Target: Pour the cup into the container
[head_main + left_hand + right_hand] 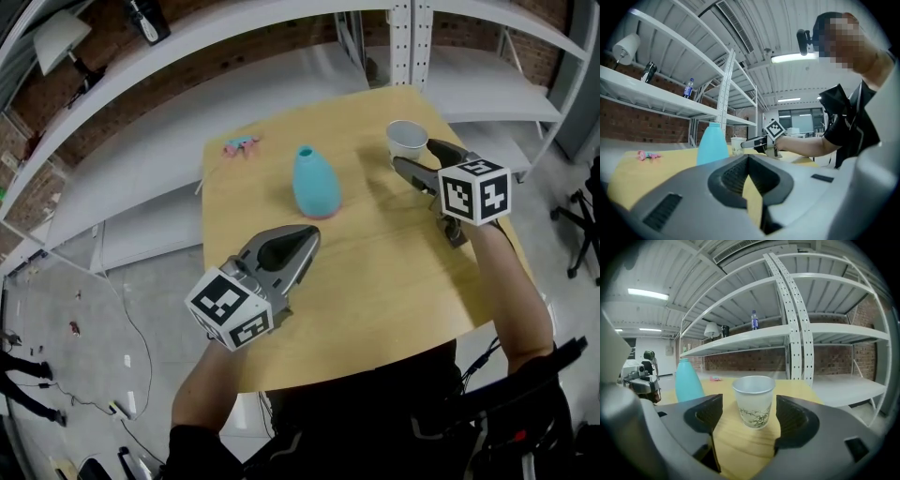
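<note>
Held right gripper (413,154) wide apart around upright cup (753,401), pads clear of it; held left gripper (307,236) closed, empty, above table (375,272).

Left gripper (748,161) in the foreground with jaws together, pale wooden table (670,164) beyond, turquoise bottle-shaped container (712,143) upright, white paper cup (737,146) just right of it, right gripper (746,143) at the cup, small pink object (647,155) far left
</note>
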